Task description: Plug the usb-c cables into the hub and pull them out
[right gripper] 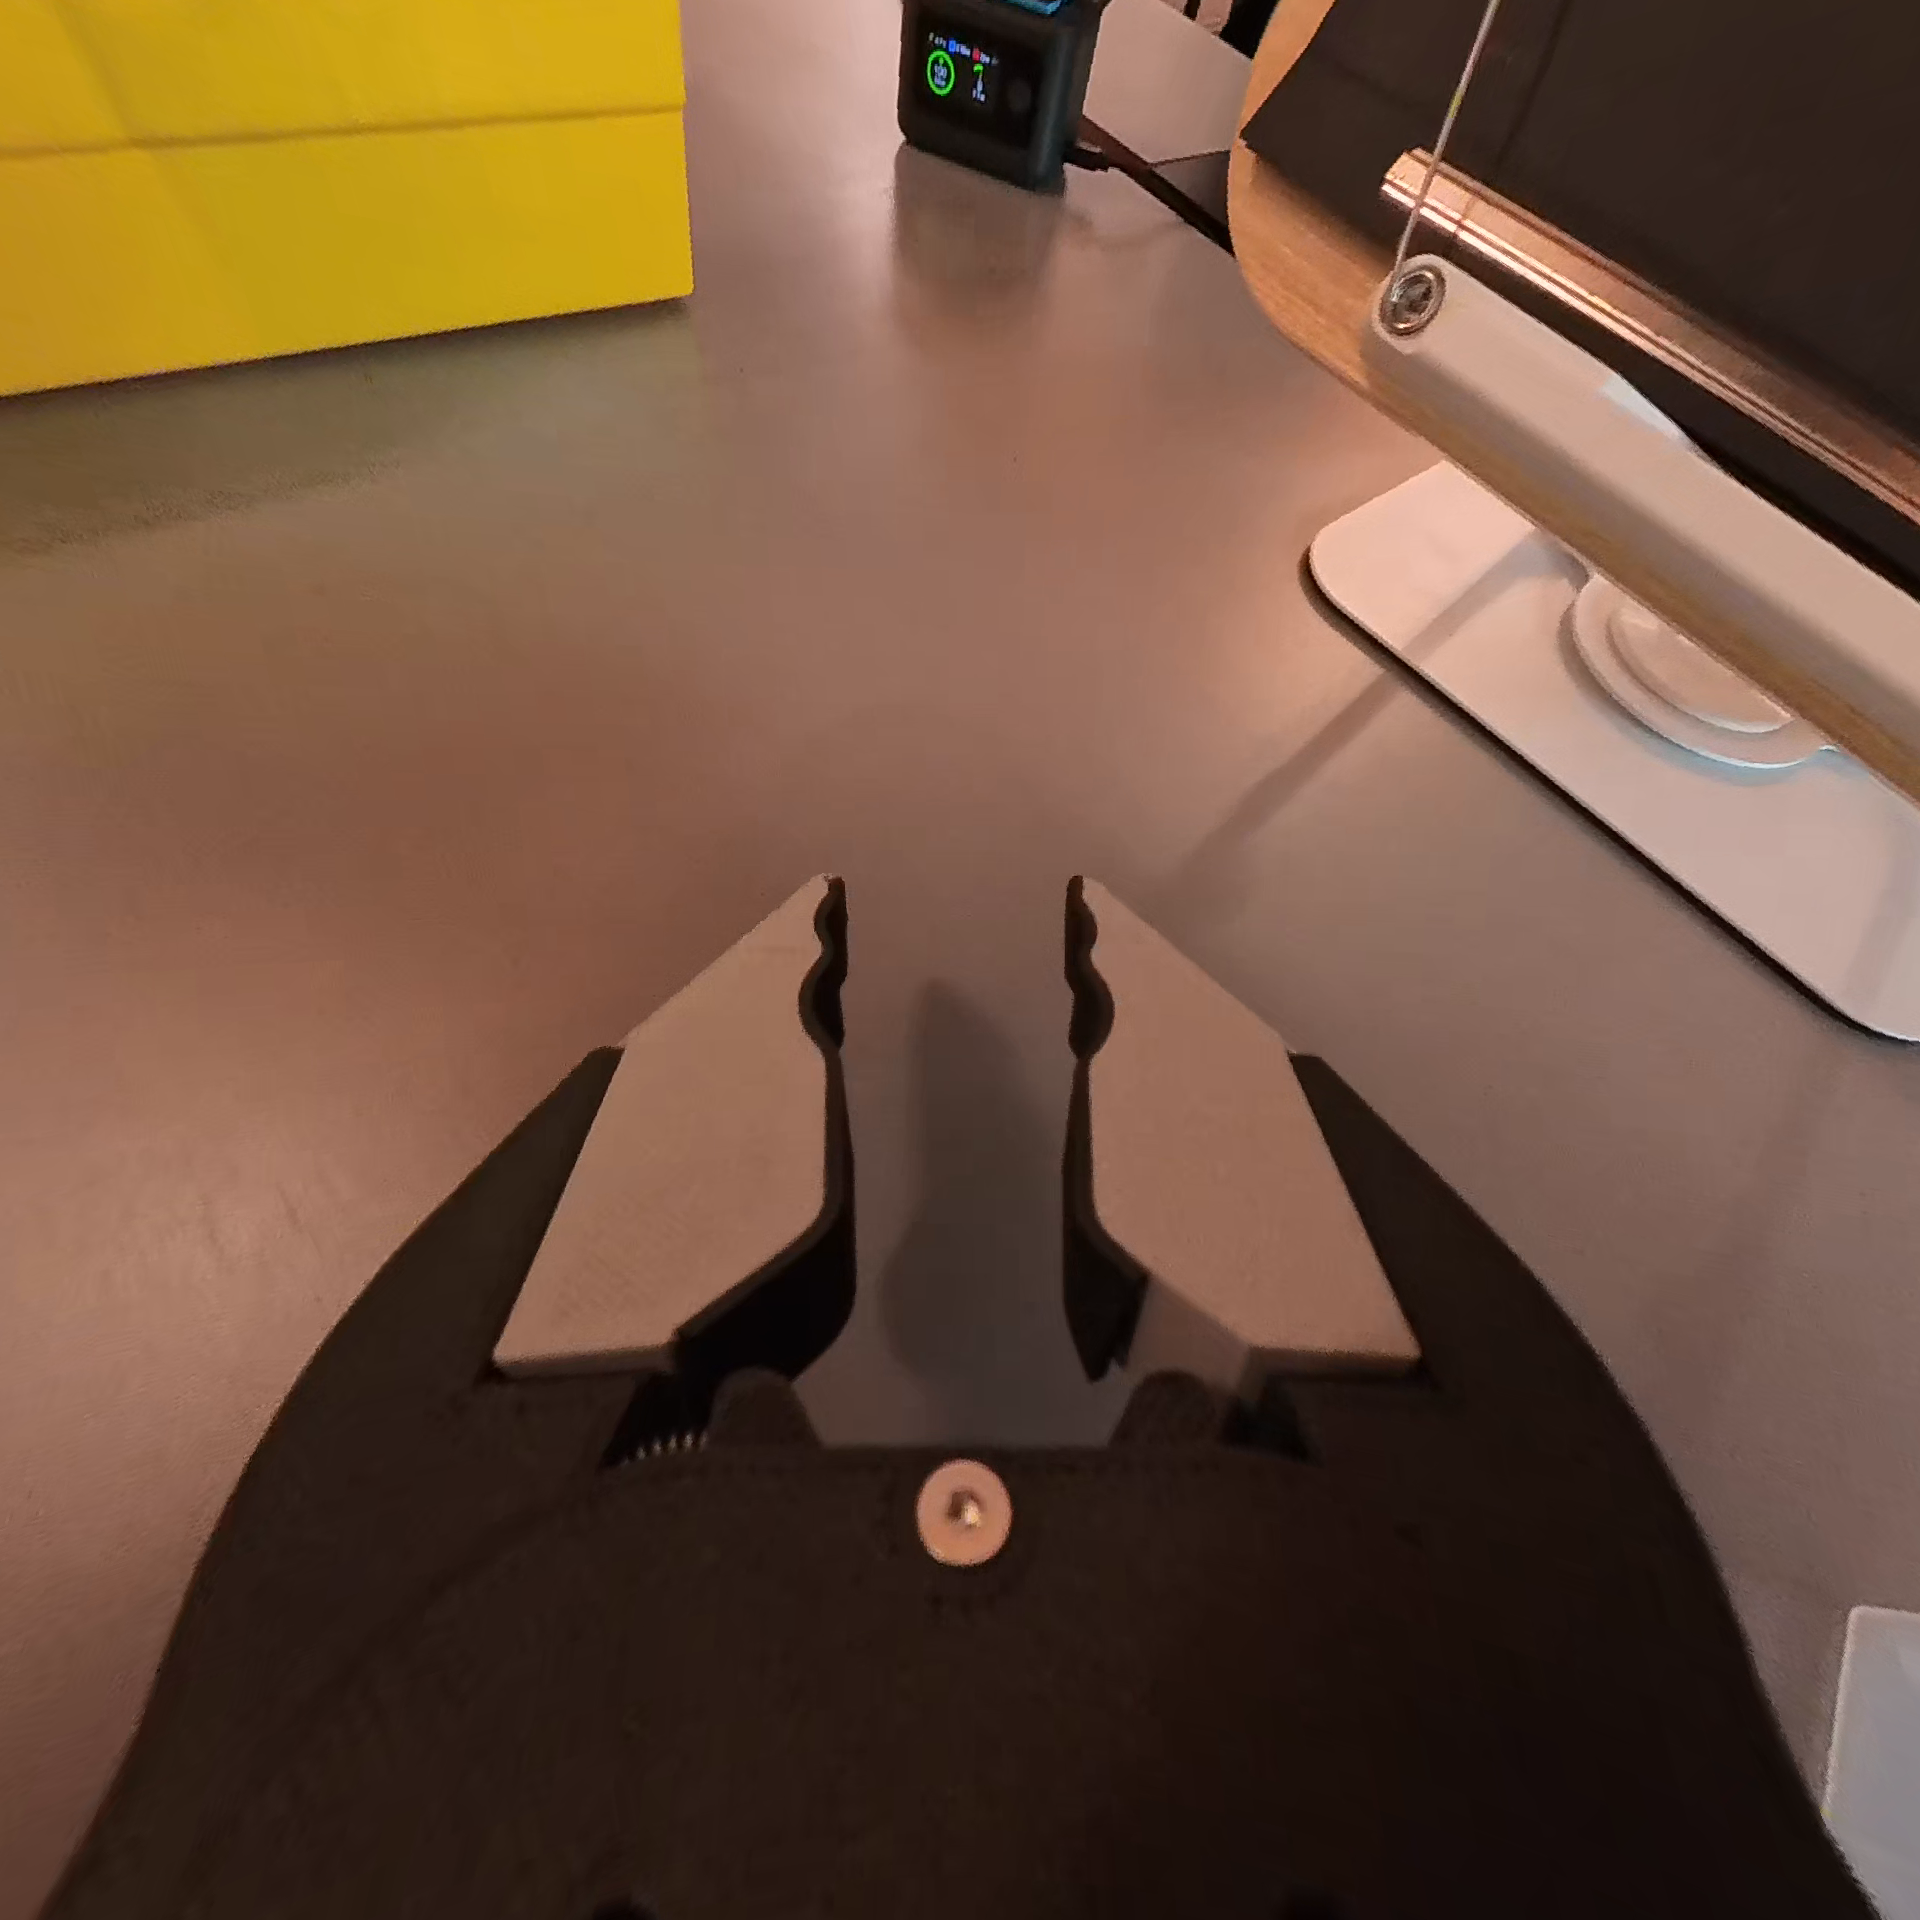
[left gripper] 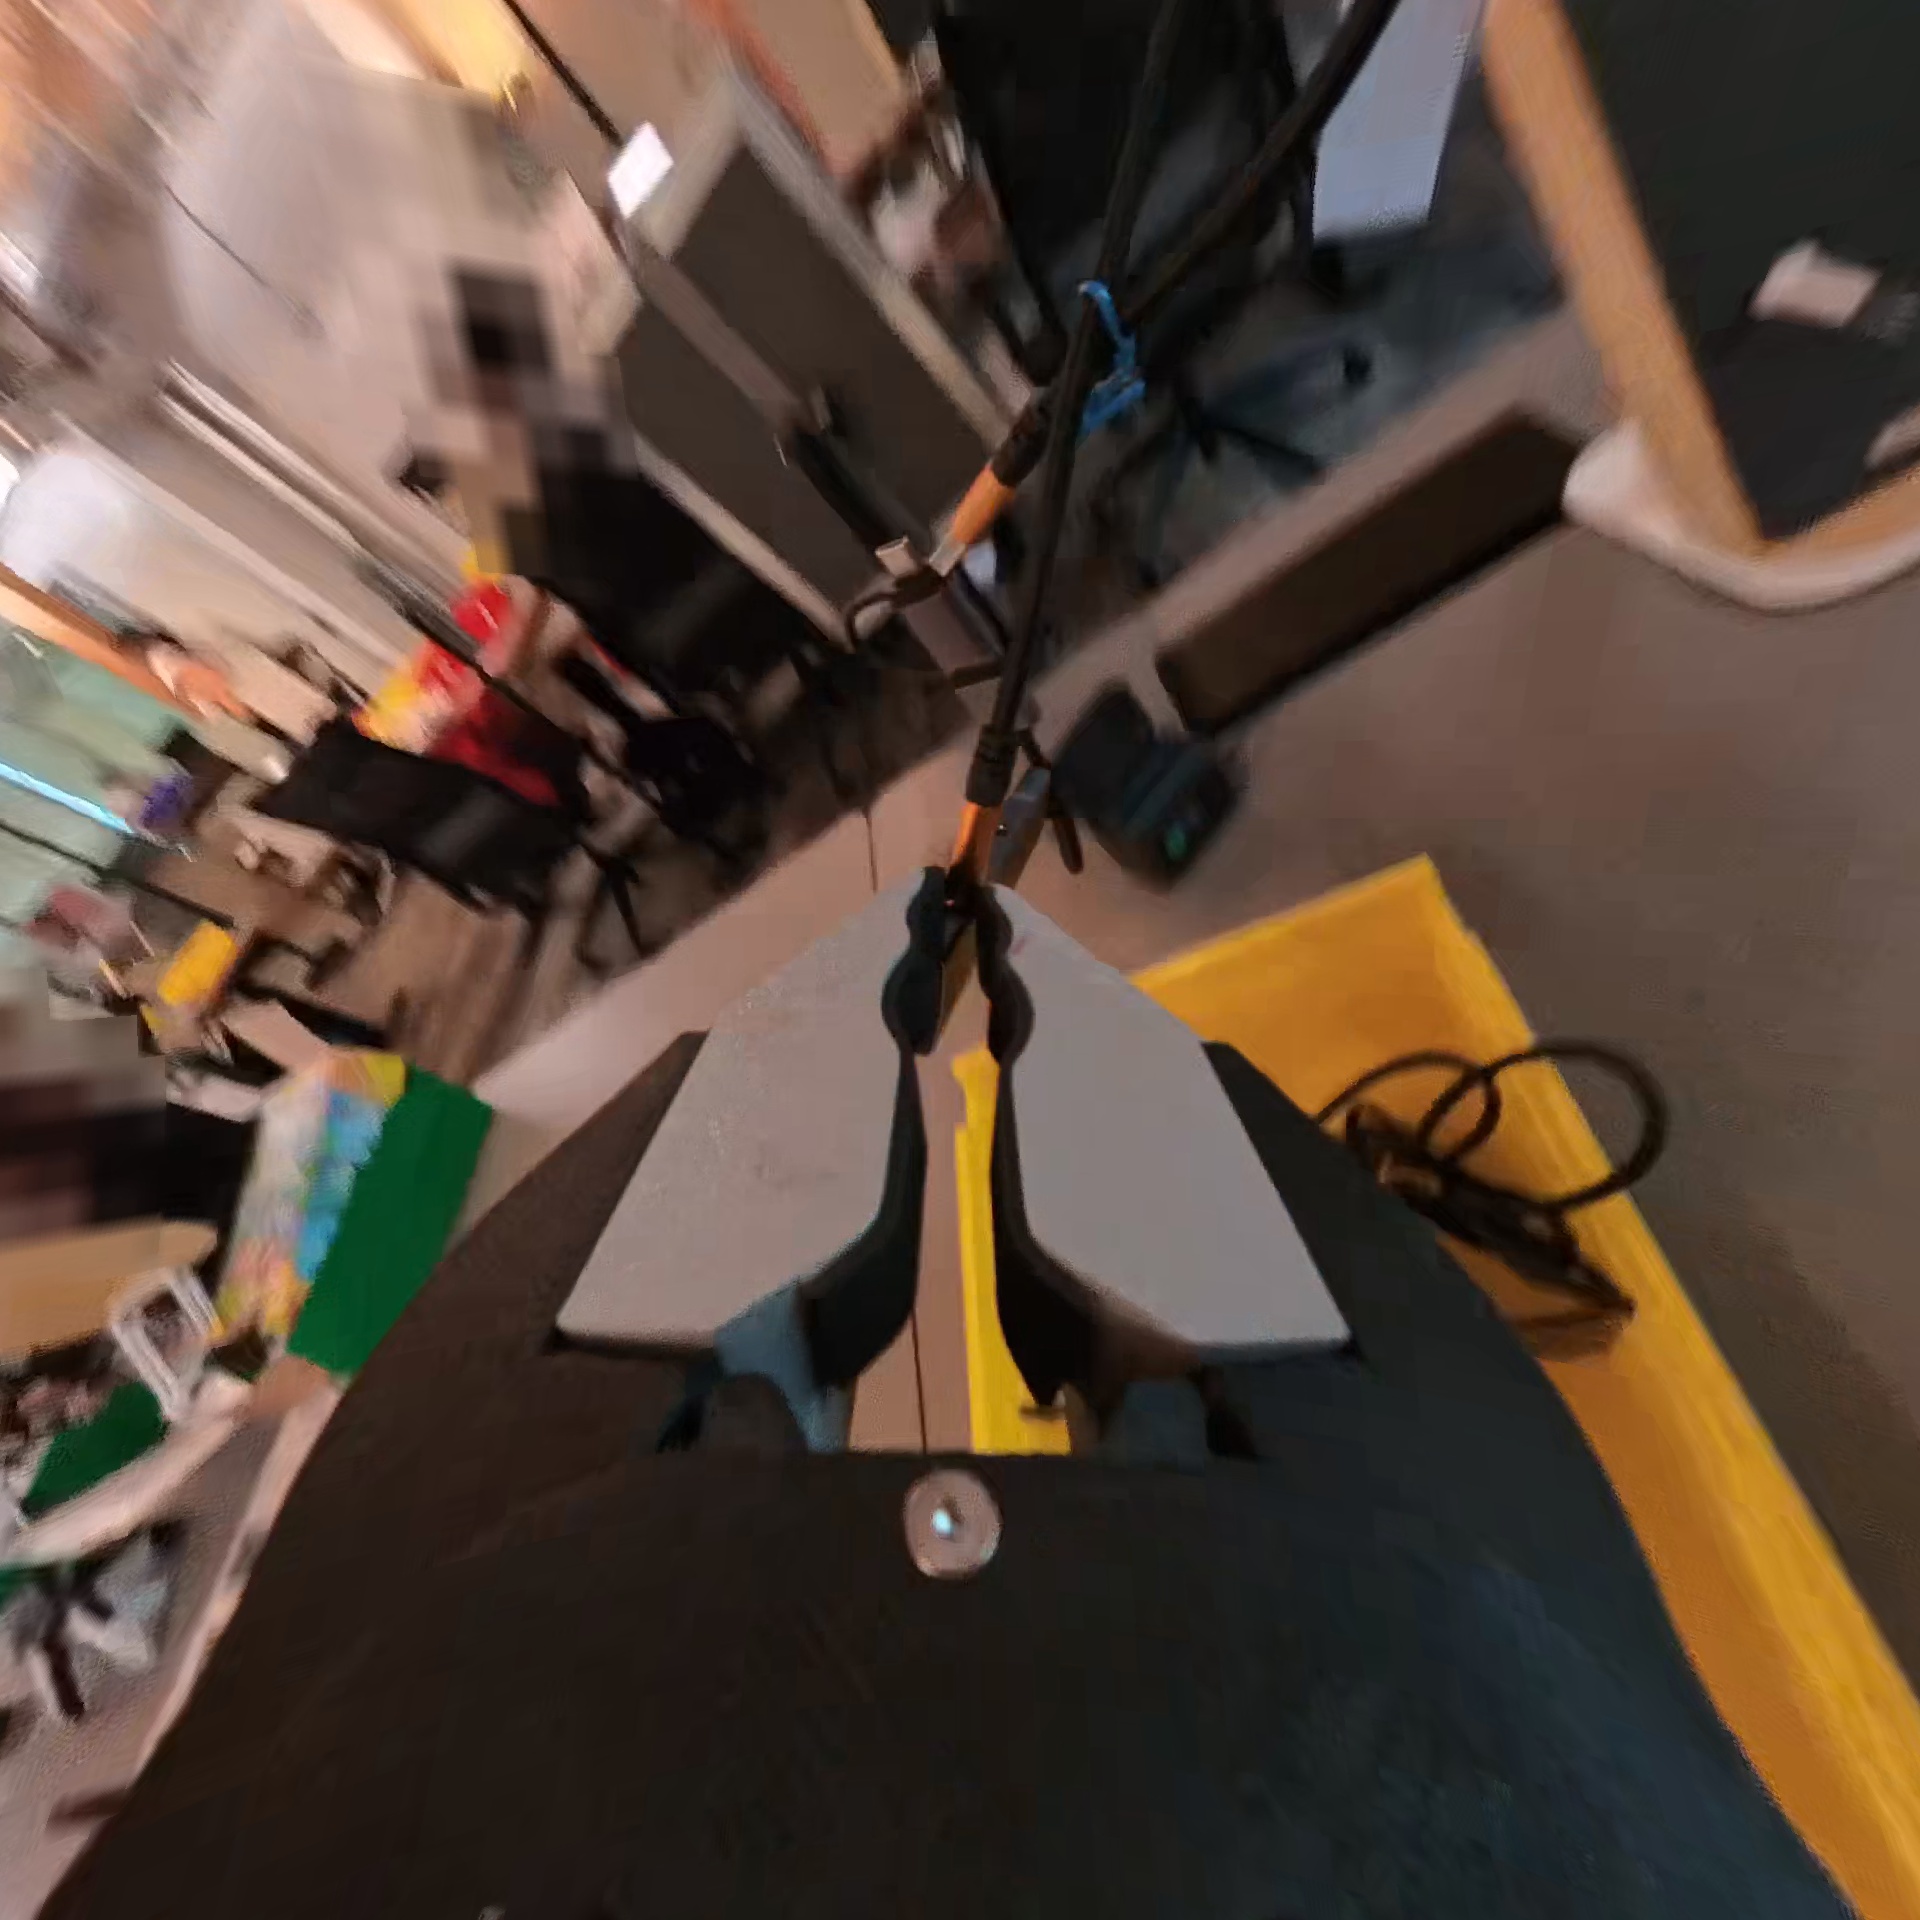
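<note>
Grey table (right gripper: 623, 727), yellow box (right gripper: 312, 177), black cable (left gripper: 1023, 623) with orange sleeve (left gripper: 968, 826) — blue tie (left gripper: 1110, 358).

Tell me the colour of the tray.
Yellow; the tray shows best in the right wrist view.

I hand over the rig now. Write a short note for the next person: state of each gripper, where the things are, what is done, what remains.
Left gripper: shut on a cable at its orange-collared plug end, held up off the table; the view is blurred.
Right gripper: open, empty, low over the table.
Hub: on the table at the far end, beside the yellow box, screen lit. More cables lie coiled in the box.
Done: one cable is in hand, unplugged.
Left: whether it goes in or was just pulled out, I cannot tell; check the hub ports.
</note>
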The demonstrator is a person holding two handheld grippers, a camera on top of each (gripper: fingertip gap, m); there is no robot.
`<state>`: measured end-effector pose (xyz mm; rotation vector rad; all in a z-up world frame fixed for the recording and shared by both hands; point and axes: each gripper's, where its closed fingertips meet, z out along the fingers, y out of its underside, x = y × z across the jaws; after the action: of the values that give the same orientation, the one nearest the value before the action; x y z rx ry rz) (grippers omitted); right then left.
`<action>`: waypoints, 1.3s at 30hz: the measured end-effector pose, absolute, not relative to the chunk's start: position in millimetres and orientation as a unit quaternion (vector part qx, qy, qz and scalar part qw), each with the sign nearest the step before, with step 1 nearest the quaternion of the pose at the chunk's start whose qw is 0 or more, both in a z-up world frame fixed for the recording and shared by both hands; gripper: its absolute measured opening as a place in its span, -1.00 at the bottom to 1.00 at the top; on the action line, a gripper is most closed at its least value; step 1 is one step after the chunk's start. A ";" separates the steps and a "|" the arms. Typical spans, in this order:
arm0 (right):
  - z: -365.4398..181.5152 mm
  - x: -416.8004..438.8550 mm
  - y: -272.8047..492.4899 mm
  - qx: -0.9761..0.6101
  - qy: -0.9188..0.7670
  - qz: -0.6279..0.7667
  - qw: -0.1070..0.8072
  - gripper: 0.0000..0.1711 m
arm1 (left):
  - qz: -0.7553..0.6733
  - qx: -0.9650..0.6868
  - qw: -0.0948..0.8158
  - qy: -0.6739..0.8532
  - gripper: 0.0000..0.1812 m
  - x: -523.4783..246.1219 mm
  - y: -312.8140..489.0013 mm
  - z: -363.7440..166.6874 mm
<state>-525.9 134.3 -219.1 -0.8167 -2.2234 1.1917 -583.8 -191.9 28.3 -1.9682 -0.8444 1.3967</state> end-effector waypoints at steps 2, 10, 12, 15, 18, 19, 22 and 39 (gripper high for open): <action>-216.2 -525.7 134.4 -0.298 -0.810 0.443 0.242 -0.55 | 0.547 -0.708 0.349 -0.280 -0.96 -564.0 -163.2 68.6; -145.0 -498.5 127.2 -0.252 -0.740 0.594 0.191 -0.58 | 0.421 -0.731 0.520 -0.135 -0.96 -494.1 13.5 51.7; -120.8 -495.4 139.3 -0.252 -0.706 0.635 0.185 -0.58 | 0.354 -0.737 0.563 -0.123 -0.95 -483.5 52.7 21.9; -90.2 -497.7 170.9 -0.249 -0.661 0.663 0.247 -0.48 | 0.261 -0.738 0.611 -0.116 -0.96 -473.9 95.0 -20.2; -75.2 -497.4 193.5 -0.245 -0.639 0.666 0.297 -0.59 | 0.224 -0.729 0.638 -0.111 -0.96 -477.7 113.7 -47.7; -70.7 -497.1 198.8 -0.246 -0.629 0.671 0.306 -0.60 | 0.209 -0.728 0.643 -0.116 -0.96 -481.2 117.2 -56.0; -64.8 -495.3 204.9 -0.243 -0.617 0.685 0.303 -0.53 | 0.141 -0.716 0.675 -0.108 -0.96 -481.8 129.6 -70.9; -113.3 -534.8 252.8 -0.435 -0.645 0.552 0.299 -0.05 | 0.050 -0.734 0.664 -0.133 -0.96 -486.2 134.4 -116.9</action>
<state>-534.8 252.8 -113.3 -1.1562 -1.7131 1.4663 -486.2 134.4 -116.9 -1.6579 -0.3006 0.1131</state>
